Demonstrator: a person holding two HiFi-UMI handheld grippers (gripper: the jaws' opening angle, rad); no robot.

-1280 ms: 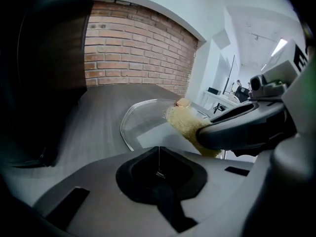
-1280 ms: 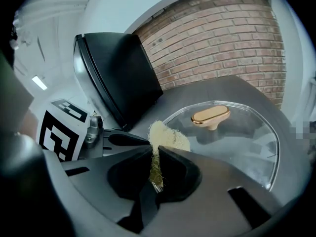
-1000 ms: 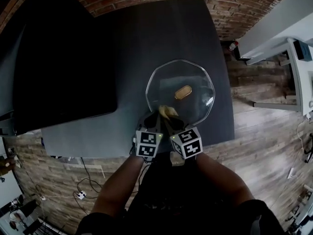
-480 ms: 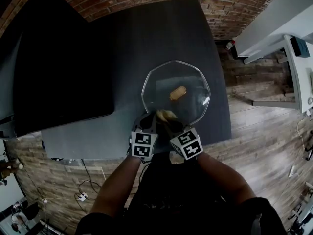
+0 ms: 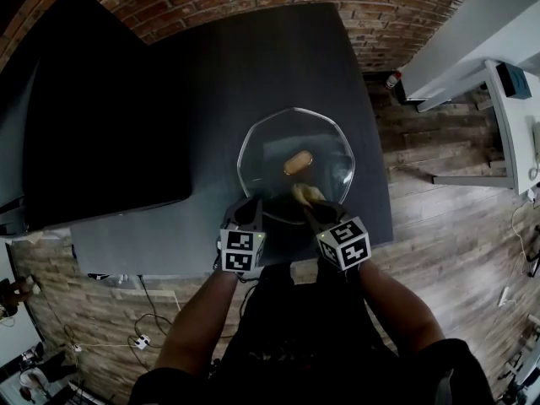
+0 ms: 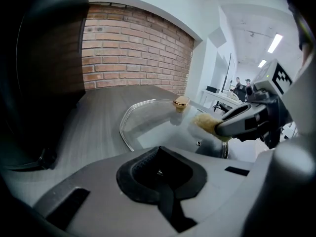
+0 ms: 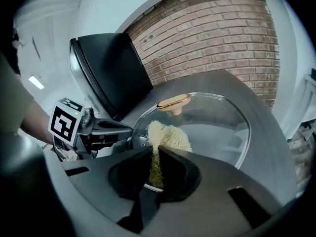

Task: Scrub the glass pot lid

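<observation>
Where the right gripper (image 7: pixel 156 154) bites: jaws narrow, clamped on a soft yellow scrubber (image 7: pixel 169 135), pressed on the glass.
Left gripper (image 6: pixel 159 157): jaws together at the near rim; whether pinching it, I cannot tell.
Glass pot lid (image 5: pixel 333 154): flat on the table (image 5: pixel 253 66), by its front right corner.
Handling: I think stiff, breakable, slides easily; hold rim or knob (image 5: pixel 297 162).
Room: front edge close; free surface behind.

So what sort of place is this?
Probably an office or lab corner rather than a kitchen: brick wall, a dark table carrying the glass lid, and a white desk across the wood floor.
</observation>
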